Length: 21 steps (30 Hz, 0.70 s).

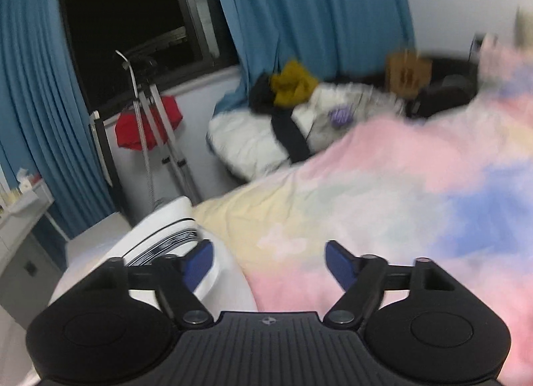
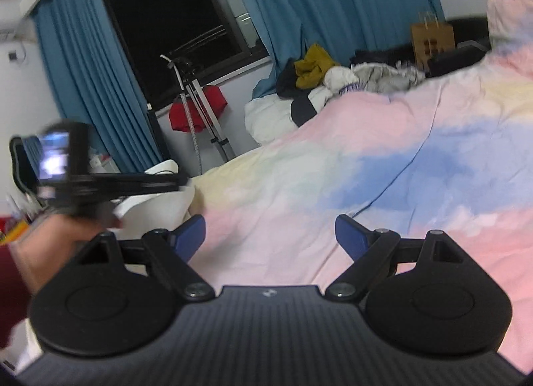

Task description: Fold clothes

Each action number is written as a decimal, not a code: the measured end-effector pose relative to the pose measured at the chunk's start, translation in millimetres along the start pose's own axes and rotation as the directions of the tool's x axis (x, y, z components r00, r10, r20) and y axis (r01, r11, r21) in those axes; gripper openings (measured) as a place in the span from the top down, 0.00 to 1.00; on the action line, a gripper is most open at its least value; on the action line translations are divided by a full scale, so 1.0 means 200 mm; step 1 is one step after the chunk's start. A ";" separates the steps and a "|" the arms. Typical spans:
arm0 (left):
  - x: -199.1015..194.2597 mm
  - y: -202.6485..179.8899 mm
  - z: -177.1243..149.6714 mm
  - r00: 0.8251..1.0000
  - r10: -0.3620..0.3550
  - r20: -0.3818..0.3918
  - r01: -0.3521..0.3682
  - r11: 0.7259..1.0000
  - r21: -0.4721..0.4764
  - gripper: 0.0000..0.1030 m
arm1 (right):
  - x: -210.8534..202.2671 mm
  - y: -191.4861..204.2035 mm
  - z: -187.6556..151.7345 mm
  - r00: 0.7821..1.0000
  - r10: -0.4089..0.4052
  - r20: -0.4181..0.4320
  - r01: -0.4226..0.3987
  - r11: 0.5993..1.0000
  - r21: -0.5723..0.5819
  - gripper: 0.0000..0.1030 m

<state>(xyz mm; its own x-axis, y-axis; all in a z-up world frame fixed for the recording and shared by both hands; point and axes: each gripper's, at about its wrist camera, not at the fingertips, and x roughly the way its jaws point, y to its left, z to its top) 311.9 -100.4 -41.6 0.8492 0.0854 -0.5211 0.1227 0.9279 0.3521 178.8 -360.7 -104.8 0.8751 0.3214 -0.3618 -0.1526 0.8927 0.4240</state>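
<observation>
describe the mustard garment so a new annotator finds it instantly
Start at the pastel bed cover and follow it to the clothes pile at its far end, below the blue curtain. The mustard garment sits crumpled on top, the only yellow piece among white, grey and black ones.

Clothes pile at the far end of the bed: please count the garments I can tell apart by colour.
Mustard yellow garment: 1
Black garment: 1
White garment with purple print: 1
Total: 3; more may be hidden in the heap.

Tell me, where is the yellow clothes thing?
The mustard-yellow garment sits on top of the clothes pile at the far end of the bed, below the blue curtain, left of the brown paper bag.
</observation>
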 end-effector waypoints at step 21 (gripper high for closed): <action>0.08 -0.01 0.22 0.973 0.217 0.078 -0.215 0.976 -0.036 0.96 | 0.18 -0.26 -0.02 0.999 -0.035 -0.016 0.037 0.988 0.151 0.16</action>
<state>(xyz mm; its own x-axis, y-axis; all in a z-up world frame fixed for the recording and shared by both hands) 347.6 -116.5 -15.6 0.8931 0.2561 -0.3699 -0.0812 0.9005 0.4273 216.2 -394.1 -142.9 0.8724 0.2953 -0.3896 -0.0492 0.8459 0.5311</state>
